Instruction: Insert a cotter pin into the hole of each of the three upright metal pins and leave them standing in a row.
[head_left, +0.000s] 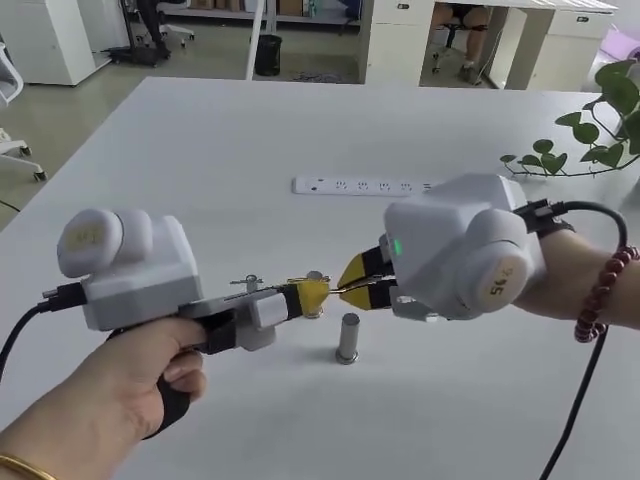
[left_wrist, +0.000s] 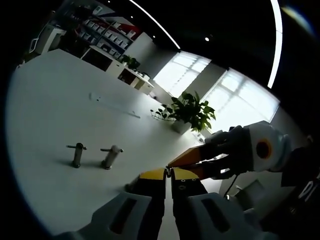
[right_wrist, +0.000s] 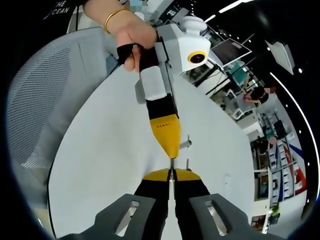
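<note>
Holding both grippers low in the head view, tips meeting mid-frame above the tabletop (head_left: 250, 150). My L hand (head_left: 120, 395) at lower left wraps the left gripper (head_left: 312, 293). Its fingers are pressed together, yellow tips w/ just a hairline between them in the left gripper view. The right gripper (head_left: 358, 283) comes in from the right of frame, fingers pinching a thin cotter pin (head_left: 335, 290) that runs across to my left tips. Can't tell if the left has any grip on it.

Just below the tips in frame, nearest me, one metal pin (head_left: 347, 338) stands upright on the tabletop. Behind the left tips a 2nd metal pin (head_left: 316, 276) is partly hidden. Further left in frame, a 3rd metal pin (head_left: 250, 288) stands w/ a thin crosspiece through its top.

Beyond, centre frame, a white power strip (head_left: 365, 186) lies flat. A leafy plant (head_left: 590, 140) trails in at upper right.
</note>
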